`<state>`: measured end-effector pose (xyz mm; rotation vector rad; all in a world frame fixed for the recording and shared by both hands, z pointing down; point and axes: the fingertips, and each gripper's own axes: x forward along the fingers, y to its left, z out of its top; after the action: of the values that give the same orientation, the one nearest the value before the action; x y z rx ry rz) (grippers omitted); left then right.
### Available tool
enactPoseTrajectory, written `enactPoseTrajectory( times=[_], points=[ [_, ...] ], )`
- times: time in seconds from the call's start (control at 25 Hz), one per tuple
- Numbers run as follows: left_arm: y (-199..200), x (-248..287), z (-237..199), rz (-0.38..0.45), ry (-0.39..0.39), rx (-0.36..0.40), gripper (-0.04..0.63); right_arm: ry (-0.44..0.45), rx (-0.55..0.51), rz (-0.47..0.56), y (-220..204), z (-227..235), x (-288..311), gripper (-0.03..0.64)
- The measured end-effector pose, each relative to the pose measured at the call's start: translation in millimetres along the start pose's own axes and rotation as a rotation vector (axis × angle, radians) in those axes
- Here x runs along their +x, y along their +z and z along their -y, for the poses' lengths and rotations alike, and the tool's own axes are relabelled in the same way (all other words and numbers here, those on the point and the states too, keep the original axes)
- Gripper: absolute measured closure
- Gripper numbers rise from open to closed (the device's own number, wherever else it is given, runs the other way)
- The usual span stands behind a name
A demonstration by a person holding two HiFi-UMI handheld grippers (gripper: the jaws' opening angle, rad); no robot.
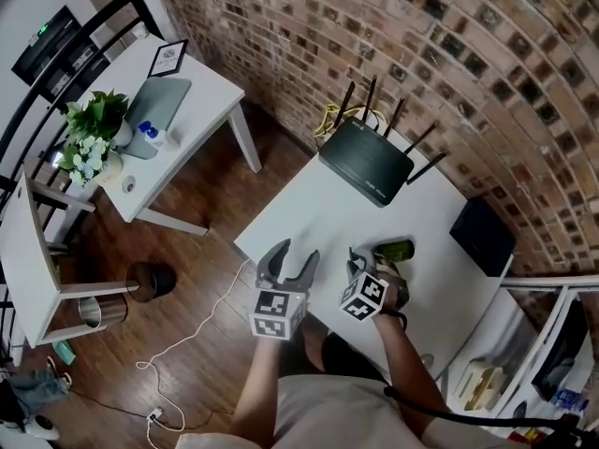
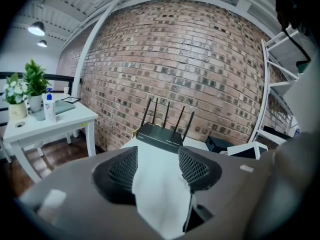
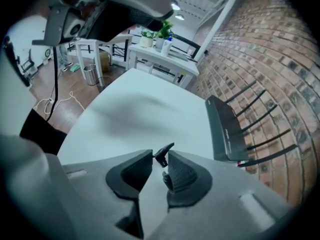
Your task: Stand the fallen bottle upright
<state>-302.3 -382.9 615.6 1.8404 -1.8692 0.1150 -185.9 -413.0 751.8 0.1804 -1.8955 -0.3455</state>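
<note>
A green bottle (image 1: 397, 249) lies on its side on the white table (image 1: 318, 209), in front of the black router (image 1: 367, 162). My right gripper (image 1: 367, 261) points steeply down at the bottle's near end. In the right gripper view its jaws (image 3: 159, 158) are almost together, pinching a small black nozzle-like piece (image 3: 164, 152); the bottle's body is hidden there. My left gripper (image 1: 294, 253) hovers open over the table's near-left part, holding nothing. Only bare tabletop shows between its jaws (image 2: 157, 156).
A black box (image 1: 482, 235) sits at the table's right edge by the brick wall. A second white table (image 1: 187, 101) with plants (image 1: 92, 129) stands at far left. A white cable (image 1: 187, 340) runs over the wooden floor. White shelving (image 1: 547, 344) is at right.
</note>
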Motion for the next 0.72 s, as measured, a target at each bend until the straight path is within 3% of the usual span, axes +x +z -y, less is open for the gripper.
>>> enactPoseTrajectory(
  times=[0.32,0.56,0.72],
  points=[
    [40,18,34,0.032,-0.075,0.026,0.331,-0.104,0.397,0.189,3,61,-78,0.538],
    [64,32,88,0.046,-0.187,0.104,0.331,-0.247,0.783,0.336,-44,105,-126,0.545],
    [74,41,128,0.054,-0.253,0.140,0.331,-0.271,0.918,0.375,-85,119,-142,0.545]
  ],
)
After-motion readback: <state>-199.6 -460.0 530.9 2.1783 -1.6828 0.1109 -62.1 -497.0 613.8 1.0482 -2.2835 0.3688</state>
